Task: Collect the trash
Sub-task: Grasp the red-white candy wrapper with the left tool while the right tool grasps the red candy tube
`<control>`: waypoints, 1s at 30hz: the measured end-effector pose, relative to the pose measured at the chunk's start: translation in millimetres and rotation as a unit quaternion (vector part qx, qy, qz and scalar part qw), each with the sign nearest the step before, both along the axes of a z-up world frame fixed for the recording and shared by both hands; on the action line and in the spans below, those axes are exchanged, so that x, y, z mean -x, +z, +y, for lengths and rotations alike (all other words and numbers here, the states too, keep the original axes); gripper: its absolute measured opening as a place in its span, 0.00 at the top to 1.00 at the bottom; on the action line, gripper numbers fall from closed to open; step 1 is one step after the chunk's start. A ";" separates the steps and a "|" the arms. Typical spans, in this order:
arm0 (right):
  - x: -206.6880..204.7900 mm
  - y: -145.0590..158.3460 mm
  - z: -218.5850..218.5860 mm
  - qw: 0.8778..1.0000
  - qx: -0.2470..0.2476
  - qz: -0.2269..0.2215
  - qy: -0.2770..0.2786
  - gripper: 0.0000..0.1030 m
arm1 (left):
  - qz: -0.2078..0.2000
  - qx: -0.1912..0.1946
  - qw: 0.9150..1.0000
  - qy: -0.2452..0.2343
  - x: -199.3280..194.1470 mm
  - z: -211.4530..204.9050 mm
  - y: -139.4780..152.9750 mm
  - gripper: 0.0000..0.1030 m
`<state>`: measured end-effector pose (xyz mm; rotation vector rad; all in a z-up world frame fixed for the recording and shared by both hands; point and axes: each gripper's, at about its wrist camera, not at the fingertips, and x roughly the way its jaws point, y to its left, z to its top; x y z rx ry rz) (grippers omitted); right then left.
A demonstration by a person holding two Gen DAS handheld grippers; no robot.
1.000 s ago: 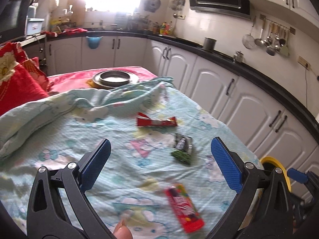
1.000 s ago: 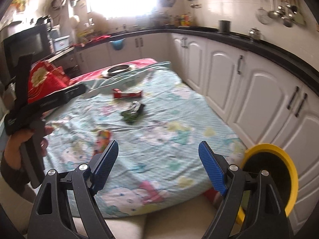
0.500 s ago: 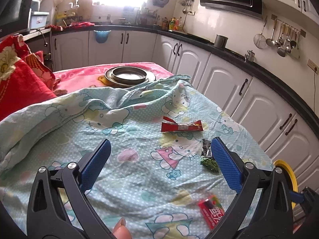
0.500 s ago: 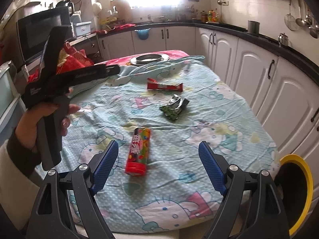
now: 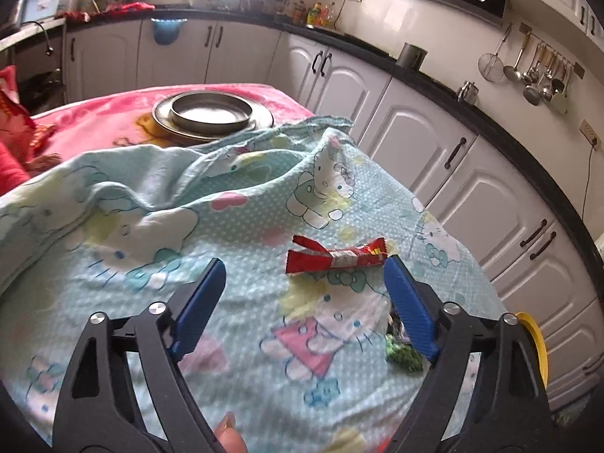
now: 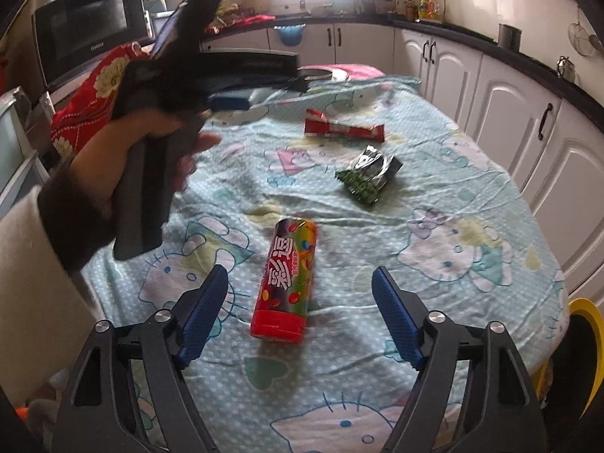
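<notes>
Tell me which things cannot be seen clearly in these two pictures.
- Green packet: left wrist view, half hidden behind the left gripper finger.
- Bin: right wrist view, cut off by the edge; contents not visible.
- Left gripper in the right wrist view: blurred by motion, its finger gap unclear there.
- Can: absent from the left wrist view except a red scrap at the bottom edge.

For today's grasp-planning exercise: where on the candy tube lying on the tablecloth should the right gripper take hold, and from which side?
Grip the candy tube across its middle, coming from above. It lies on its side, long axis pointing away from the open right gripper, so the fingers would straddle its round body. The red cap end, nearest, looks wider and likelier to slip.
</notes>
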<state>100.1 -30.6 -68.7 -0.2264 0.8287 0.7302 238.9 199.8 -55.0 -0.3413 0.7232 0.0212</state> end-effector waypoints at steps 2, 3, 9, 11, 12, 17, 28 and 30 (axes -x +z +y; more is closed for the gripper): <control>-3.5 -6.2 5.4 1.000 0.006 0.005 0.004 0.31 | 0.009 0.002 1.000 -0.008 -13.4 -0.5 -6.6 0.30; -6.0 -9.8 8.5 1.000 0.009 0.010 0.006 0.32 | 0.014 0.002 1.000 -0.012 -20.9 -1.0 -10.6 0.31; -14.7 -22.6 17.5 0.999 0.011 0.029 0.004 0.40 | 0.028 0.040 0.999 -0.021 -46.6 5.2 -25.9 0.35; -17.2 -25.9 19.0 0.999 0.010 0.037 0.001 0.44 | 0.034 0.058 0.998 -0.017 -54.1 9.6 -32.6 0.41; -18.0 -26.9 19.4 0.999 0.010 0.039 0.000 0.45 | 0.035 0.065 0.997 -0.017 -57.0 10.9 -35.8 0.44; -21.4 -31.9 22.1 0.999 0.009 0.048 -0.002 0.55 | 0.040 0.072 0.996 -0.027 -60.6 6.5 -43.5 0.68; -19.0 -35.7 23.2 0.999 0.006 0.040 0.000 0.67 | 0.052 0.055 0.996 -0.042 -55.4 -6.0 -48.4 0.93; -18.4 -36.1 22.2 0.999 0.004 0.041 -0.002 0.67 | 0.052 0.046 0.997 -0.046 -50.8 -9.9 -47.2 0.95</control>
